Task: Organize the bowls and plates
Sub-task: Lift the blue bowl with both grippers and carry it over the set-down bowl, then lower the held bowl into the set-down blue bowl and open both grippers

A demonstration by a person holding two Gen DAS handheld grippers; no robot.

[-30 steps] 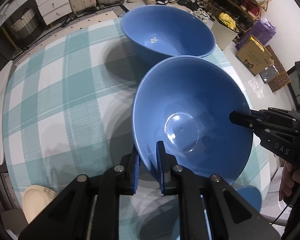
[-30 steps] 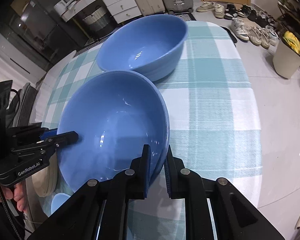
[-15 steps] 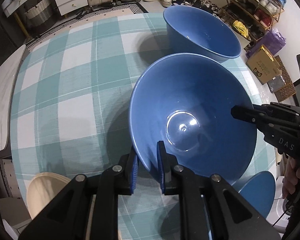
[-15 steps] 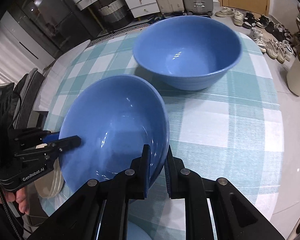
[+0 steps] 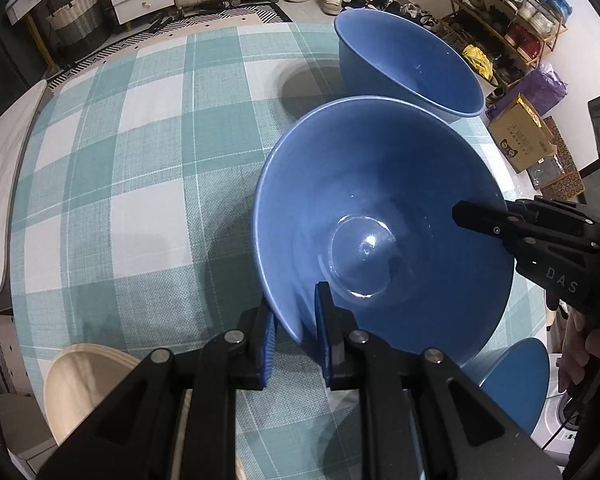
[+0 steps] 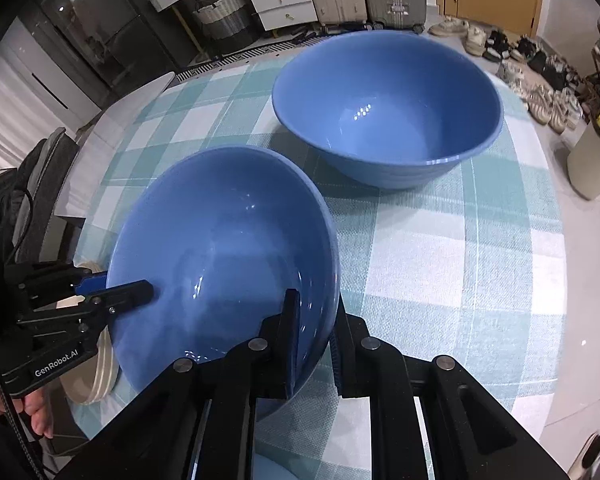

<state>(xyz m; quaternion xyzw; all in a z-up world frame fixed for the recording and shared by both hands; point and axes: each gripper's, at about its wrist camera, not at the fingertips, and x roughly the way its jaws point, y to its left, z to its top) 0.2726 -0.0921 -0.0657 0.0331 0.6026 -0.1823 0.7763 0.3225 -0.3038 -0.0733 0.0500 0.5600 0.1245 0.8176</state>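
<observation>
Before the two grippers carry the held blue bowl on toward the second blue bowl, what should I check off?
1. Left gripper astride rim of the held blue ceramic bowl: ok.
2. Right gripper clamped on opposite rim: ok.
3. Left pads pressing firmly: cannot tell.
4. Second blue ceramic bowl upright, empty: ok.
5. Held bowl empty: ok.
6. Held bowl clear of the checked teal tablecloth: cannot tell.

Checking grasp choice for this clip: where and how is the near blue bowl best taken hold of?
By its thin rim, at two opposite sides, fingers straddling the wall from above. The near blue bowl is wide and deep, as the left gripper and right gripper grip it.
</observation>
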